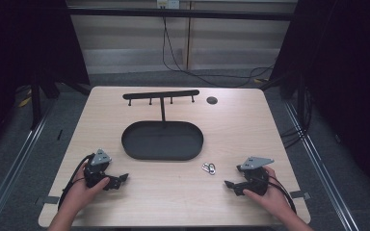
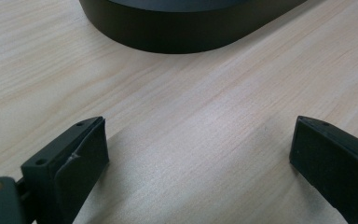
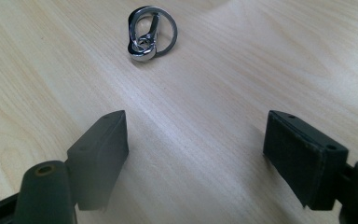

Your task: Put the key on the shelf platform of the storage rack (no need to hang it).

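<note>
Both tools gape empty — right tool (image 3: 196, 154) faces the key ring (image 3: 150, 33); likely next, grasp it.

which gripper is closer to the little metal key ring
The right gripper: the key ring lies just ahead of its open jaws, while the left gripper sits farther off, across the table.

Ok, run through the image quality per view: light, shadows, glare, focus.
High view: the table is evenly lit while the surroundings fall to near black; the key ring is small and soft. Left gripper view: wood grain is sharp, the near jaws blurred, with soft shadow beneath them and the black tray lacking detail. Right gripper view: the key ring shows bright glints; the left jaw is out of focus.
</note>
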